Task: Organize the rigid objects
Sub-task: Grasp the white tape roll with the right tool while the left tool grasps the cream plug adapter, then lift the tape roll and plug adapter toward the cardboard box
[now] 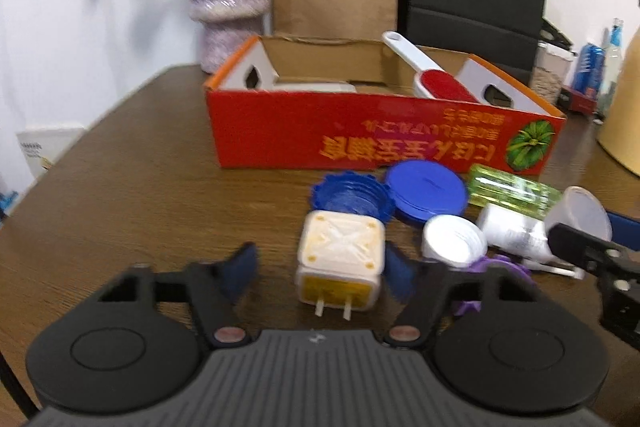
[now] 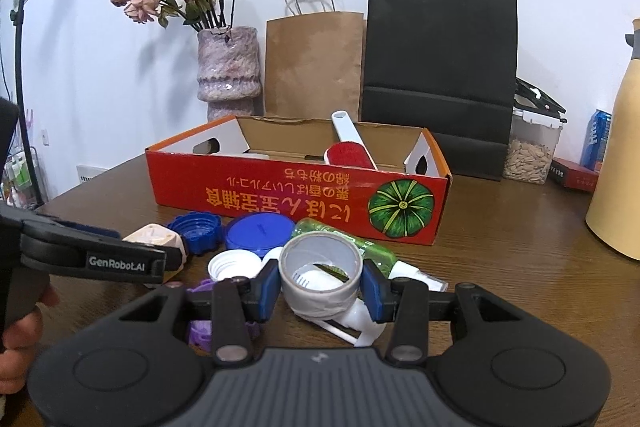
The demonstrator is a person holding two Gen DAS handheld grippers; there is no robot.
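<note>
A red cardboard box (image 1: 360, 131) stands on the brown table, with a red lint brush (image 1: 436, 79) leaning in it. In front lies a pile: a cream plug adapter (image 1: 340, 259), a blue ridged cap (image 1: 352, 193), a blue lid (image 1: 426, 193), a white cap (image 1: 454, 239), a green bottle (image 1: 516, 191) and a white bottle (image 1: 516, 233). My left gripper (image 1: 320, 267) is open, its fingers either side of the adapter. My right gripper (image 2: 320, 285) is shut on a grey tape roll (image 2: 320, 277), just above the pile. The box (image 2: 296, 191) stands behind it.
A pink vase (image 2: 228, 75) with dried roses, a brown paper bag (image 2: 314, 63) and a black bag (image 2: 438, 75) stand behind the box. A seed container (image 2: 528, 151), a blue can (image 2: 598, 139) and a yellow jug (image 2: 618, 167) are at the right.
</note>
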